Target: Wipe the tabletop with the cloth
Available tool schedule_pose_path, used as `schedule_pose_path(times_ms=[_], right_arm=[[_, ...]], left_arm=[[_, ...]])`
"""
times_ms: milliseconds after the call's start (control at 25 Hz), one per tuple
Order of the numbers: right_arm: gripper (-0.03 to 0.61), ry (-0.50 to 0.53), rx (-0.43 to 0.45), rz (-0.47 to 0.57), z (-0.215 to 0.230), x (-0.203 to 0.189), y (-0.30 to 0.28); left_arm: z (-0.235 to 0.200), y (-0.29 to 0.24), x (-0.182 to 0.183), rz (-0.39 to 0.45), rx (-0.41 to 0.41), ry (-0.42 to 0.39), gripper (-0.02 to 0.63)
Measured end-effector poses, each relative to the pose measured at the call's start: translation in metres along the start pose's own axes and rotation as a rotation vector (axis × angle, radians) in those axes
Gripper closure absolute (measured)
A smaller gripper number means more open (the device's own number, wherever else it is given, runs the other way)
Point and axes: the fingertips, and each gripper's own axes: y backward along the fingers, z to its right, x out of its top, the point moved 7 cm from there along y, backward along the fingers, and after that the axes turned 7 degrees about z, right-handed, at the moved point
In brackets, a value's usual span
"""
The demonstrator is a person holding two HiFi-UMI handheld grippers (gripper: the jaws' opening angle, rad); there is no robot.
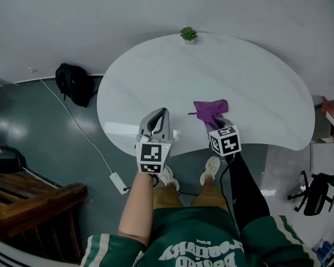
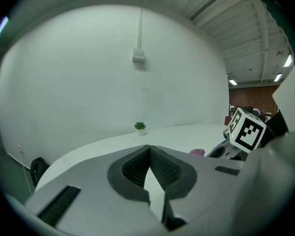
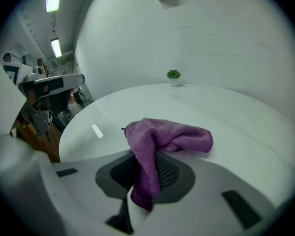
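My left gripper points forward, its jaws pressed together with nothing between them. My bare left forearm runs back from it. Just beside it, my right gripper has its jaws clamped on the cloth. My right arm is in a black sleeve.

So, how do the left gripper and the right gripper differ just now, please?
The left gripper is closed on nothing; the right gripper clamps the purple cloth. The left gripper sits clear of the cloth, while the right gripper's cloth drapes onto the table. Both point toward the small plant.
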Motion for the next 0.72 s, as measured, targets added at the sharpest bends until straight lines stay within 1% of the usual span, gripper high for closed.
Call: schedule_pose_path(times_ms=[200,360,440,560,720], right_arm=[[0.505,0.065,0.107,-0.013,-0.094,0.026,-0.051],[0.505,0.106,0.224,-0.027,-0.176,0.036,-0.085],[0.505,0.141,0.271,-0.041,-0.217,0.038,-0.097],[0.505,0.199,0.319,-0.057,-0.271,0.04,-0.11],[0.505,0.227,0.365,-0.059,-0.317,0.036,-0.113]], left_arm=[[-0.073,0.06,-0.016,0.001,0.058,0.004,0.618],[-0.121,0.109,-0.031,-0.017,0.147,0.024,0.618],[-0.143,0.133,-0.036,-0.025,0.187,0.035,0.618],[-0.17,0.169,-0.042,-0.035,0.243,0.046,0.618],[-0.188,0.209,-0.046,-0.041,0.308,0.061,0.618]])
